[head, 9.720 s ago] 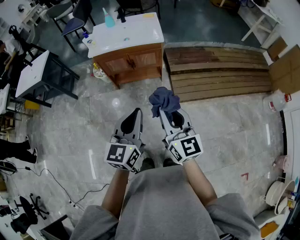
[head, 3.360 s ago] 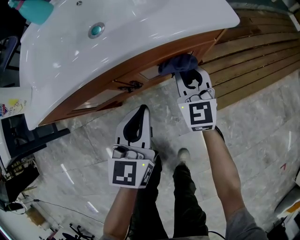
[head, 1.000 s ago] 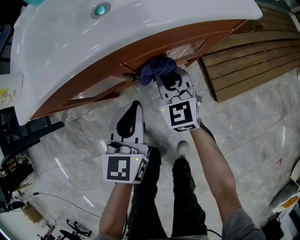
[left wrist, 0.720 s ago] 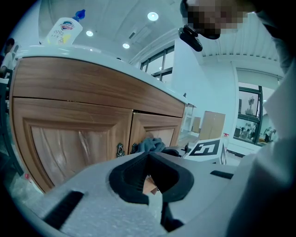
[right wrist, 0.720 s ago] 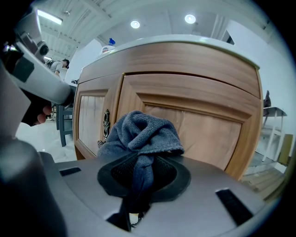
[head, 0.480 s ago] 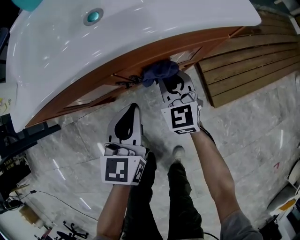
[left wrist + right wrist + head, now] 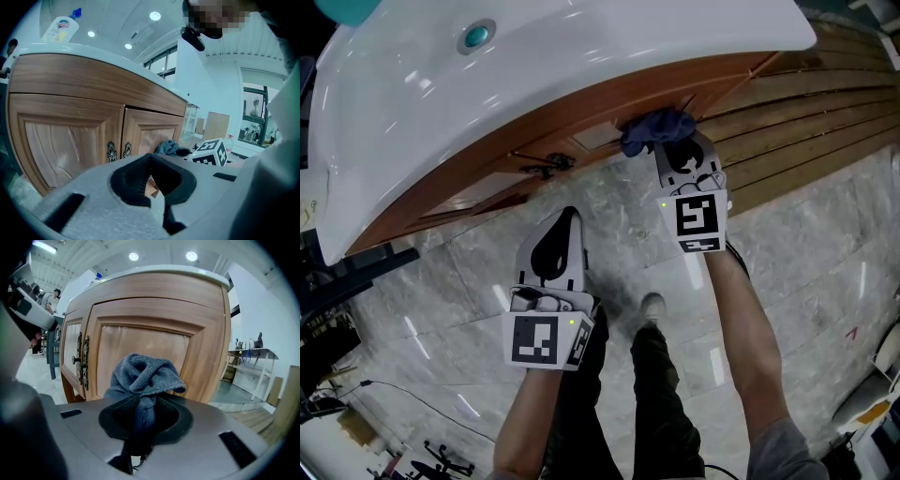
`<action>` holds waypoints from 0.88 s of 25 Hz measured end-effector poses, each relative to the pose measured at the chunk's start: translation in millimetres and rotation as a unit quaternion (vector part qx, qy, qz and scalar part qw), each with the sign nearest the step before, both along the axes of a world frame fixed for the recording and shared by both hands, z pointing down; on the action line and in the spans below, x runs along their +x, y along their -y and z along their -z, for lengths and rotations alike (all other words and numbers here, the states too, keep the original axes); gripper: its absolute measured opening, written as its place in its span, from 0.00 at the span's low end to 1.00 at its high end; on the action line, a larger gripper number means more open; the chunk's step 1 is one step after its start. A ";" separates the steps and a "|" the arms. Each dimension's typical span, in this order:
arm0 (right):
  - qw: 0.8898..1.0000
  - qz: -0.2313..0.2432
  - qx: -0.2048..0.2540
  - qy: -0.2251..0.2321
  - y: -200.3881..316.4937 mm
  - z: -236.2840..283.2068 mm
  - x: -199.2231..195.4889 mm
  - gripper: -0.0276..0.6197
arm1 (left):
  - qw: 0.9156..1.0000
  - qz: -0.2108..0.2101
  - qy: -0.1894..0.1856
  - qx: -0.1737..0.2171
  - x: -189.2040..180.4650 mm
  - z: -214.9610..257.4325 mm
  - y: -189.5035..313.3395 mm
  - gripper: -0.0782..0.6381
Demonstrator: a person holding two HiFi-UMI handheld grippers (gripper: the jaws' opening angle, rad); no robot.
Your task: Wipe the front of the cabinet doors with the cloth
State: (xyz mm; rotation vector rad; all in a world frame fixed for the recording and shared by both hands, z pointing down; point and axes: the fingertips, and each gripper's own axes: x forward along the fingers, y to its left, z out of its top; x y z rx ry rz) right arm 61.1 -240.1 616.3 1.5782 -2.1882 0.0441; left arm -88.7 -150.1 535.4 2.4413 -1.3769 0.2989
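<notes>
A crumpled blue-grey cloth [image 7: 656, 129] is pressed against the front of the right wooden cabinet door [image 7: 154, 341]. My right gripper [image 7: 669, 150] is shut on that cloth [image 7: 143, 376], which bunches out above its jaws. The dark metal door handles [image 7: 539, 167] lie to the left of the cloth, at the seam between the two doors. My left gripper [image 7: 567, 223] hangs back over the floor, shut with nothing in it, its tips apart from the cabinet. In the left gripper view both doors, the handles [image 7: 117, 151] and the cloth [image 7: 166, 147] show beyond the left gripper [image 7: 157, 197].
A white sink top [image 7: 562, 75] with a teal drain [image 7: 475, 37] overhangs the doors. A slatted wooden platform [image 7: 811, 94] lies to the right on the marble floor. A bottle [image 7: 61, 29] stands on the counter. The person's shoe [image 7: 652, 305] is below the grippers.
My right gripper has slid the cloth rightwards along the cabinet front, from beside the handles onto the right door. The left gripper has stayed in place.
</notes>
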 end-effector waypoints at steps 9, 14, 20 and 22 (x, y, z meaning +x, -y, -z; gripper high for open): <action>0.999 -0.053 -0.006 0.001 0.9 -1.0 51.0 0.14 | 1.000 -0.002 0.001 -0.001 9.9 -0.2 -4.3 0.12; 0.995 -0.098 -0.007 0.013 -2.3 1.0 82.5 0.14 | 1.000 -0.006 0.000 0.001 15.3 1.7 -9.6 0.12; 0.996 -0.085 0.003 0.010 -8.1 9.2 82.5 0.14 | 1.000 -0.003 -0.002 0.003 14.6 3.8 -16.1 0.12; 0.998 -0.063 0.005 0.011 -18.0 7.3 68.9 0.14 | 1.000 -0.002 -0.003 0.003 13.2 4.0 -18.3 0.12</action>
